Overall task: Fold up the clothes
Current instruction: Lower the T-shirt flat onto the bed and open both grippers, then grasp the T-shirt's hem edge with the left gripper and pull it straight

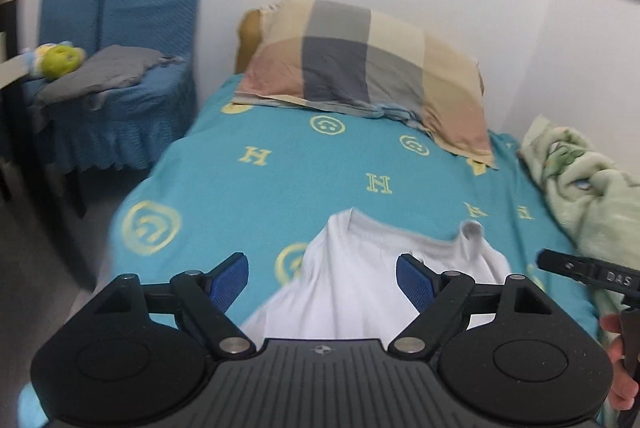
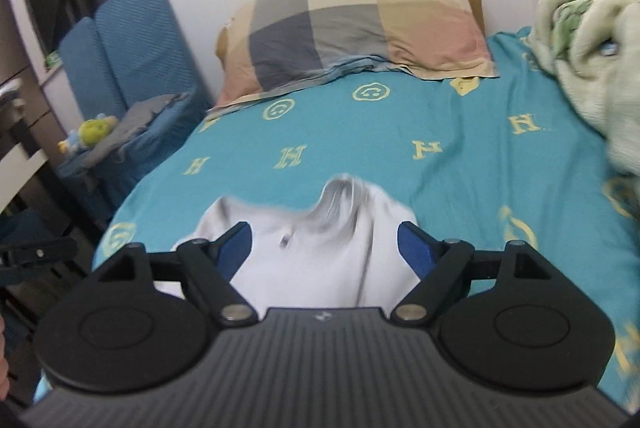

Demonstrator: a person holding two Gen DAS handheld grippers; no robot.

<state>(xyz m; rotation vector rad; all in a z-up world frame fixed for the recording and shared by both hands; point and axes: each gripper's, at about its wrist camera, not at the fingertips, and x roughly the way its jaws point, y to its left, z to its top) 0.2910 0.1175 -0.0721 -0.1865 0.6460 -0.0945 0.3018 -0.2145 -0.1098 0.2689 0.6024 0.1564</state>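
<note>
A white T-shirt (image 1: 360,292) lies on the teal bedspread (image 1: 260,188), collar end pointing toward the pillow. My left gripper (image 1: 322,278) is open and hovers above the shirt's near part, touching nothing. In the right wrist view the same white T-shirt (image 2: 320,260) lies under my right gripper (image 2: 324,246), which is also open and empty above it. The right gripper's black finger shows at the right edge of the left wrist view (image 1: 588,270), beside the shirt. The shirt's near part is hidden behind both gripper bodies.
A checked pillow (image 1: 360,64) lies at the head of the bed against the white wall. A pale green blanket (image 1: 592,188) is bunched along the right side. A blue covered chair (image 1: 116,40) with grey cloth and a plush toy (image 1: 60,58) stands left of the bed.
</note>
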